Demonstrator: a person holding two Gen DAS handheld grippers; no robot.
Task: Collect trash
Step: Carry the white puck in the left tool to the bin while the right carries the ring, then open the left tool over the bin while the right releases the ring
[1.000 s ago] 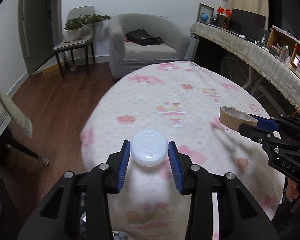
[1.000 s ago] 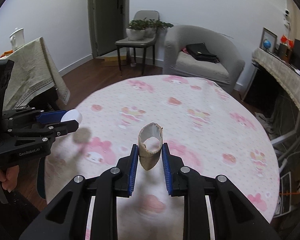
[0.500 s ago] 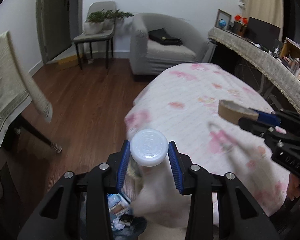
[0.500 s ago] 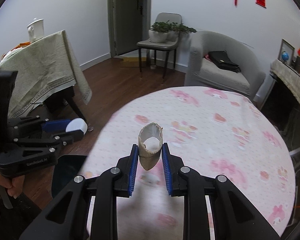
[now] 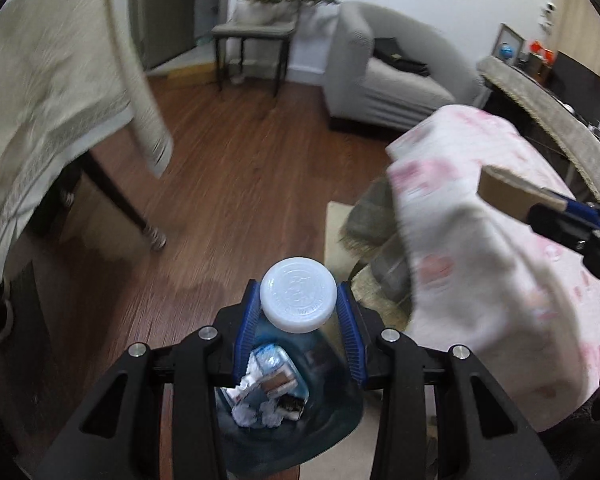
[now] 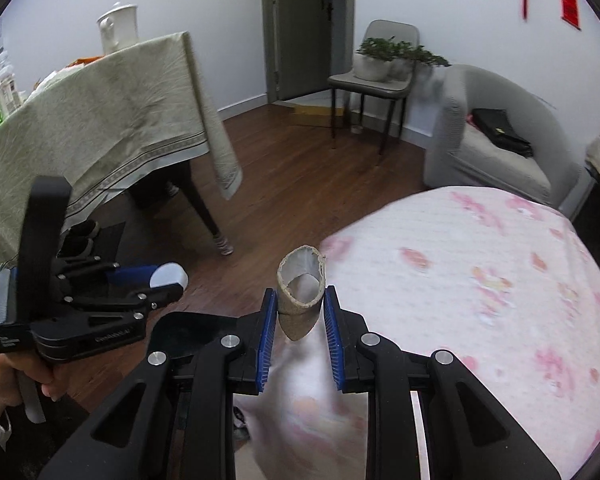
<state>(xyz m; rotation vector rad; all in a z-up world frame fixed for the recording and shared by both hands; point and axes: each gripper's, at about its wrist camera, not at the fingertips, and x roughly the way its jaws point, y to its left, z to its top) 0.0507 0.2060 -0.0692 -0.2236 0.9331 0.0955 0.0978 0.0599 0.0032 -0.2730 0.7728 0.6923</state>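
- Lid [image 5: 298,298]: white, clamped between blue ribbed pads [image 5: 247,330] of the black left gripper [image 5: 298,330].
- Cardboard tube [image 6: 300,300]: tan outside, pale grey inside, in the black right gripper [image 6: 300,332].
- Bin bag [image 5: 332,412] at 6 o'clock: translucent blue.
- Tablecloth [image 6: 480,280] at 3 o'clock: pale pink, darker pink cartoon prints.
- Floor [image 5: 236,184]: reddish-brown wood planks.
- Draped cloth [image 6: 100,120] at 10 o'clock: beige-green, with a patterned border band.
- Armchair [image 6: 492,152]: grey.
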